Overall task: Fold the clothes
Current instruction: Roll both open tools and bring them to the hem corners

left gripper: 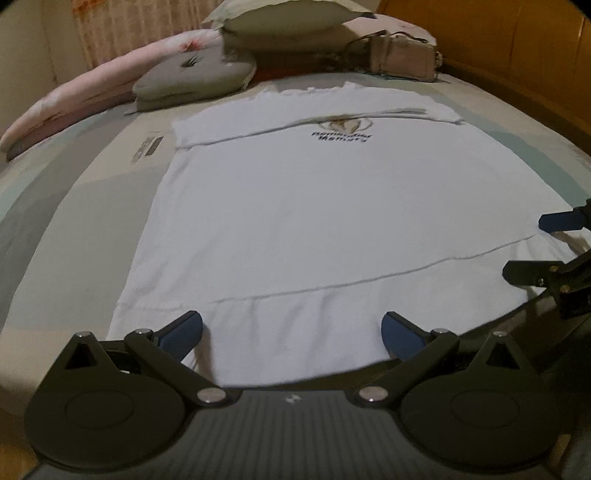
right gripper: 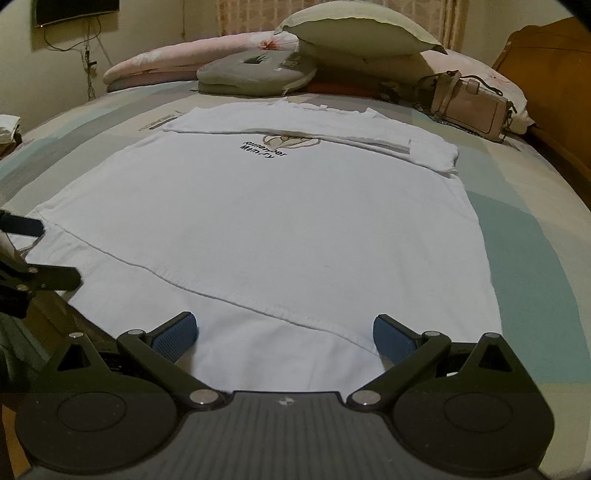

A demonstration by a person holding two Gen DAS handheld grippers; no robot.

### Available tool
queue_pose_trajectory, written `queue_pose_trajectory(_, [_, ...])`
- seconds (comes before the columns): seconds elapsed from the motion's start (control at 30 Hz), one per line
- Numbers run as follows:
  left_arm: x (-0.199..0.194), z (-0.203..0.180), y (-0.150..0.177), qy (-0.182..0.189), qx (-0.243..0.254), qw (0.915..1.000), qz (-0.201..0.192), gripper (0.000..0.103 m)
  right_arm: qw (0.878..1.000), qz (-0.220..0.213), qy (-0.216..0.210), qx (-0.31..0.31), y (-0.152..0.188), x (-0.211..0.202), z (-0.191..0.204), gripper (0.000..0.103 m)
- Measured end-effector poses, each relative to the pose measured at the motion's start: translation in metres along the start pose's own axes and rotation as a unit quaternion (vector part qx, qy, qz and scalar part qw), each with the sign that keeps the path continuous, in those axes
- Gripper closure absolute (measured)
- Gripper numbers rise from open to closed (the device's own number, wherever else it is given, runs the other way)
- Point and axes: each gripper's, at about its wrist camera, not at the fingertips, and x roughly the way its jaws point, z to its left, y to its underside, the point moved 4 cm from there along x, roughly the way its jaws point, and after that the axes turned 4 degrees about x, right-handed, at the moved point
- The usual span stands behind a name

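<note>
The bed (left gripper: 92, 206), covered in a sheet of pale green, grey and cream blocks, fills both views. A white T-shirt (left gripper: 295, 206) lies flat on it, print side up, its long axis running away from the cameras: the hem is nearest, and the far end, with the sleeves folded across it, points toward the pillows. Dark lettering and a small emblem sit just below that folded band.

At the far side of the bed are a cream pillow (right gripper: 362, 33), a long pink floral bolster (right gripper: 177, 55), a grey cushion (right gripper: 255, 74) with a hollow in its middle, and a pale pink handbag (right gripper: 472, 105) near the wooden headboard (right gripper: 554, 85).

The left gripper (left gripper: 291, 334) hangs over the hem, its blue-padded fingers (left gripper: 181, 336) spread wide and holding nothing; whether the pads touch the cloth cannot be told. The right gripper (right gripper: 284, 338) is at the hem too, near the shirt's right corner, its fingers (right gripper: 175, 338) equally wide apart and empty. Each gripper shows at the edge of the other's view.
</note>
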Motion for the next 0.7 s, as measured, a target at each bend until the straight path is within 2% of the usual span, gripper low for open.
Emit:
queue_pose_trajectory(0.3, [-0.018,-0.005,-0.008,0.005,0.024,0.9995,-0.022,0.001,1.0,0.009,0.008,-0.008,-0.002,-0.004,0.005,0.0])
queue_pose_trajectory(0.7, [-0.022,-0.004,-0.014,0.0,0.033,0.999,-0.031,0.001,0.999,-0.006,-0.021,-0.041,-0.036,0.007,0.035,0.0])
